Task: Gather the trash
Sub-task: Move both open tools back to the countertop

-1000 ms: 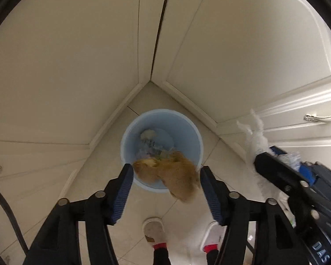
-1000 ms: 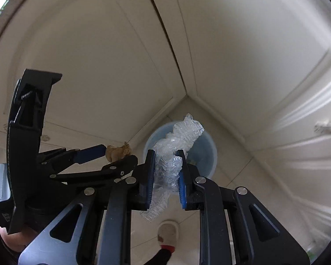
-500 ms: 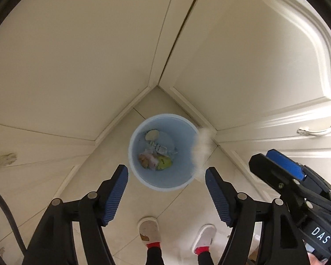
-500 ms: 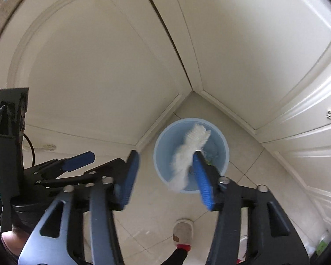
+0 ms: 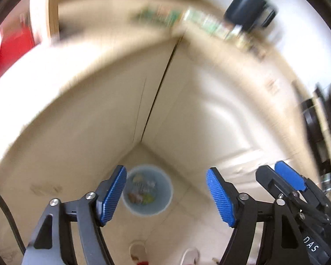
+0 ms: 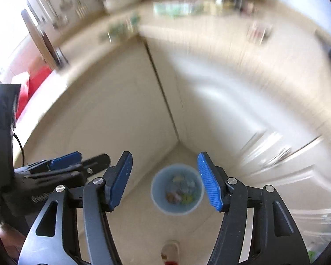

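Observation:
A light blue bin [image 5: 147,191] stands on the tiled floor in the corner of cream cabinets, far below both grippers, with mixed trash [image 5: 142,191] inside. The same bin [image 6: 177,191] shows small in the right wrist view, holding its trash [image 6: 181,191]. My left gripper [image 5: 166,195] hangs high above it, jaws opening, nothing between them. My right gripper [image 6: 165,180] is likewise high above the bin, jaws opening and empty. Each gripper shows in the other's view: the right gripper [image 5: 291,181] beside the left, the left gripper [image 6: 65,158] beside the right.
Cream cabinet doors [image 5: 88,121] meet in the corner behind the bin. A counter top [image 6: 209,17] with blurred green items and a dark appliance [image 5: 249,11] runs above. A red object [image 5: 8,46] sits at the far left. The person's slippered feet [image 6: 170,251] stand near the bin.
Both grippers let go of their trash, brown paper and clear plastic wrap, which fell into the bin. Both then rose sharply and tilted up, bringing the counter into view; the bin looks much smaller.

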A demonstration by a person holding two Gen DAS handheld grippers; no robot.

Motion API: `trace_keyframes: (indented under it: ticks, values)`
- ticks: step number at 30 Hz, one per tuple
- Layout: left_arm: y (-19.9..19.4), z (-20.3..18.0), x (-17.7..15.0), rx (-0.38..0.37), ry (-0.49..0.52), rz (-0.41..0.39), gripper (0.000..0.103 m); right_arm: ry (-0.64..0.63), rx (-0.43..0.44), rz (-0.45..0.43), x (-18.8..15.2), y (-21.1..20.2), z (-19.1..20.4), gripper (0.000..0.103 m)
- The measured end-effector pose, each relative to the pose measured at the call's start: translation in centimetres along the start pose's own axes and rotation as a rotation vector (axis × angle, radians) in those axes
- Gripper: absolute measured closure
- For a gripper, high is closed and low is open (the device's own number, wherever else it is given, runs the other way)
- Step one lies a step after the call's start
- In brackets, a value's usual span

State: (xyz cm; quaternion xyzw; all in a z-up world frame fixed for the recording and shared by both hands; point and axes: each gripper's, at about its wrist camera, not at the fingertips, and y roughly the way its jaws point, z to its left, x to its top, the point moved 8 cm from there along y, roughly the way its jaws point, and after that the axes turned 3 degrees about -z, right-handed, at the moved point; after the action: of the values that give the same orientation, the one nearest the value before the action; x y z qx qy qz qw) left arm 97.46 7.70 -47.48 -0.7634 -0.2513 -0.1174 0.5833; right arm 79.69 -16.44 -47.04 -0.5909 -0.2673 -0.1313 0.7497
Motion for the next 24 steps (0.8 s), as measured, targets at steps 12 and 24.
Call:
trace_keyframes:
  ticks: [12, 24]
  values:
    - [-14.9, -9.0, 9.5, -0.019, 0.135, -0.316, 0.01, 0.011, -0.1, -0.368, 14.6, -16.1, -2.3, 0.016]
    - [-0.8, -13.3, 20.4, 0.018, 0.142, -0.213, 0.01, 0.093, -0.119, -0.354, 22.6, -8.4, -11.1, 0.014]
